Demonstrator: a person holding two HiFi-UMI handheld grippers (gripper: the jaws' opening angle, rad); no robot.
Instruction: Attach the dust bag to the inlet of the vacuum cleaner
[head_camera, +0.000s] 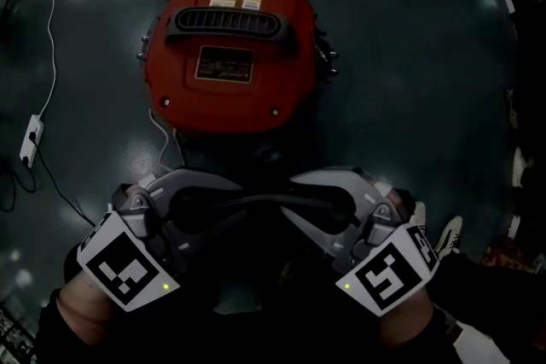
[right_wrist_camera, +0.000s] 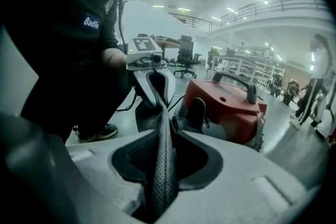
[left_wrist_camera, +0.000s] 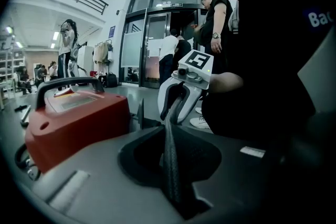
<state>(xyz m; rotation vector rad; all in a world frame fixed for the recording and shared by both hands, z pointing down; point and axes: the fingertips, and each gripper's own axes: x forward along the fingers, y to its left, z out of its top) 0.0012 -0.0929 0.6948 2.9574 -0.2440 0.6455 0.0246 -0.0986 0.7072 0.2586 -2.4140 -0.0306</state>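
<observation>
left tool (left_wrist_camera: 169, 186) and right tool (right_wrist_camera: 161, 186) both clamp the dust bag (left_wrist_camera: 172, 128) edge; hold it taut and level, then bring it squarely onto the inlet of the vacuum cleaner (head_camera: 230, 47).

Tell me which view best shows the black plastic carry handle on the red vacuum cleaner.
The head view: it looks straight down on the black plastic carry handle, whole, across the top of the red vacuum cleaner. The left gripper view shows the handle side-on, a raised arch; the right gripper view shows the handle likewise.
</observation>
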